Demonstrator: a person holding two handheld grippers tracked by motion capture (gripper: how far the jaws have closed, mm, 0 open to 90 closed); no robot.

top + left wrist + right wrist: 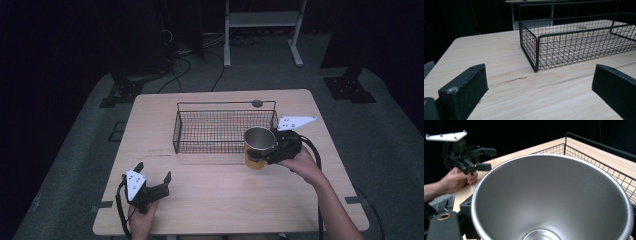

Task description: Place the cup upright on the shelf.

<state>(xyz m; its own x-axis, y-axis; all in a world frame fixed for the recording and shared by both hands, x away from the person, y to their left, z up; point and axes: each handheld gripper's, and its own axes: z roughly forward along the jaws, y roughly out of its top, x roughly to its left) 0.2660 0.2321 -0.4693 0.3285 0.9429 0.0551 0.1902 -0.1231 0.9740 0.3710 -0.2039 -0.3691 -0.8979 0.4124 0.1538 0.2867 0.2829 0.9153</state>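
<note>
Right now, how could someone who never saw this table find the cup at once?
Start at the black wire basket in the middle of the wooden table. Just outside its front right corner, the right tool holds the cup. It is the only round thing there: orange outside, bare shiny metal inside.

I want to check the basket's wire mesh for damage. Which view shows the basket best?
The left gripper view: the basket sits close, its near corner and mesh walls sharp. The high view shows the whole basket from above, but small. The right gripper view shows one rim and some mesh behind the cup.
</note>
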